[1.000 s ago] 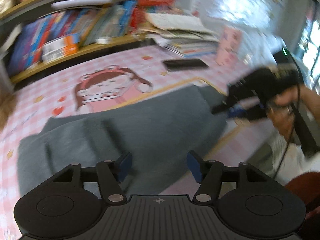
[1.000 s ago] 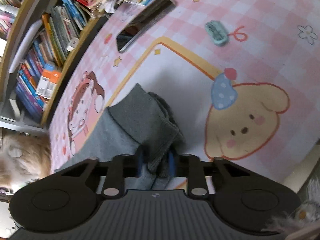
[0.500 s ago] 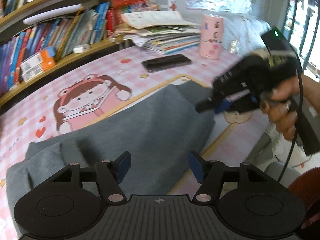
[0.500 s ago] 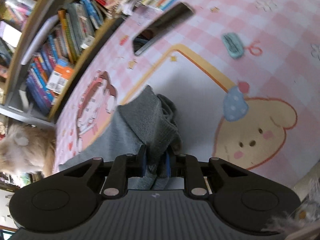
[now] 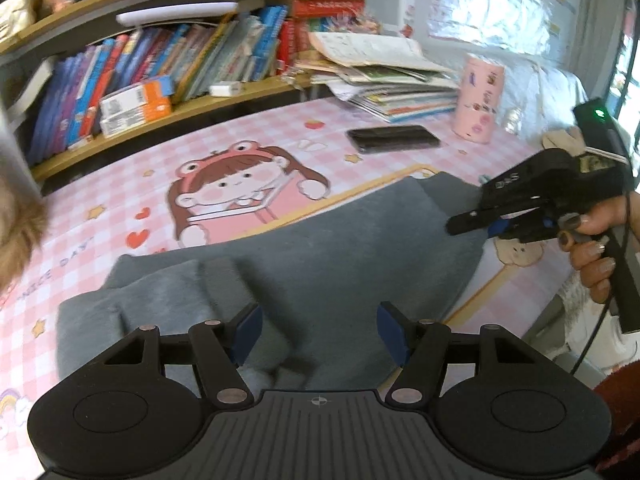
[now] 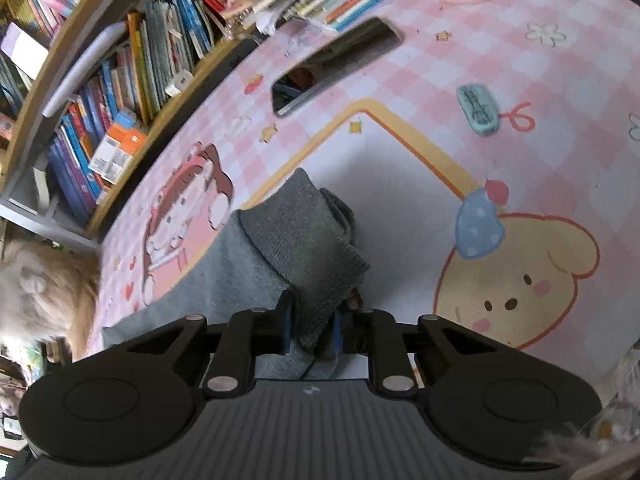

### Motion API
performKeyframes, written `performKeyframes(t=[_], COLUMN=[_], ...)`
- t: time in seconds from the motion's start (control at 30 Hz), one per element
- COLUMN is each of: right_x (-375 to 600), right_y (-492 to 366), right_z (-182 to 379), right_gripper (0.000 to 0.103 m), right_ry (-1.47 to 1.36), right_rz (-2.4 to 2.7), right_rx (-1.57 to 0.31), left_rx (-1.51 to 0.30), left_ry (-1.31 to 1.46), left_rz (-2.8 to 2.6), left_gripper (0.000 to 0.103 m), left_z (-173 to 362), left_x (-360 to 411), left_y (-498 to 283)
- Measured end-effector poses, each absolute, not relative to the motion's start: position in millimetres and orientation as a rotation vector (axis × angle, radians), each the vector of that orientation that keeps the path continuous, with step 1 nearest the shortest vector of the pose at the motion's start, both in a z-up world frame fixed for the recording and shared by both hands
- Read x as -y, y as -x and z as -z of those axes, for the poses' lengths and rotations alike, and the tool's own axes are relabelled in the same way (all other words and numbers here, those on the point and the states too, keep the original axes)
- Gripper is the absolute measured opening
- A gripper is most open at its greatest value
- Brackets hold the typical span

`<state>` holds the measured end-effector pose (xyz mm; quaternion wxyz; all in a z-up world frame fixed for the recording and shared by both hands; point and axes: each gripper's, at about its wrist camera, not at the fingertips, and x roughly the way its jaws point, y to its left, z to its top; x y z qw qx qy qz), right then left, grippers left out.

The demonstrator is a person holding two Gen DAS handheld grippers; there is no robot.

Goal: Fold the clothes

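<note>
A grey sweatshirt (image 5: 320, 256) lies spread across the pink cartoon table mat (image 5: 120, 184). My left gripper (image 5: 319, 330) is open and empty, hovering over the garment's near edge. My right gripper (image 6: 311, 326) is shut on the ribbed hem (image 6: 308, 240) of the grey sweatshirt and holds it up at the garment's right end. In the left wrist view the right gripper (image 5: 472, 222) shows at the right, held by a hand. A folded sleeve (image 5: 132, 304) lies on the left part of the garment.
A black phone (image 5: 394, 139) and a pink cup (image 5: 478, 104) stand at the back of the table, with a stack of books and papers (image 5: 384, 80). A bookshelf (image 5: 160, 76) runs along the back. A small teal clip (image 6: 478, 110) lies on the mat. A furry animal (image 6: 36, 292) is at the left.
The left gripper has pulled back and to the left, showing more of the garment's left end. The right gripper stays shut on the hem and has shifted slightly.
</note>
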<state>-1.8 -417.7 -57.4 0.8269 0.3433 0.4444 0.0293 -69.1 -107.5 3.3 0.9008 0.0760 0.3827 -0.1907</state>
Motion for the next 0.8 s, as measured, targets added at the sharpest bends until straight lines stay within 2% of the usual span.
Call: performKeyframes(t=[0.17,0.37,0.63,0.8], right_x=[410,382,298,230], right_y=[7,15,24,36], right_z=[29,-20,-86,-111], right_gripper=[0.017,0.017,0.017,0.016], right_ry=[-0.712,-0.644,-0.477,-0.319], right_rz=[-0.095,-0.184,-0.372,-0.493], right_rx=[-0.896,-0.831,-0.745,-0.713], left_rx=[-0.777,-0.747,-0.658,-0.635], left_ry=[-0.075,0.150,0.391,0.428], left_rz=[0.316,0.193,0.058,0.032], left_gripper=[0.064,0.064,0.064,0.064], left_z=[-12,-22,-28,-22], left_x=[69,-1,-89,-120], left_y=[76,88,114,131])
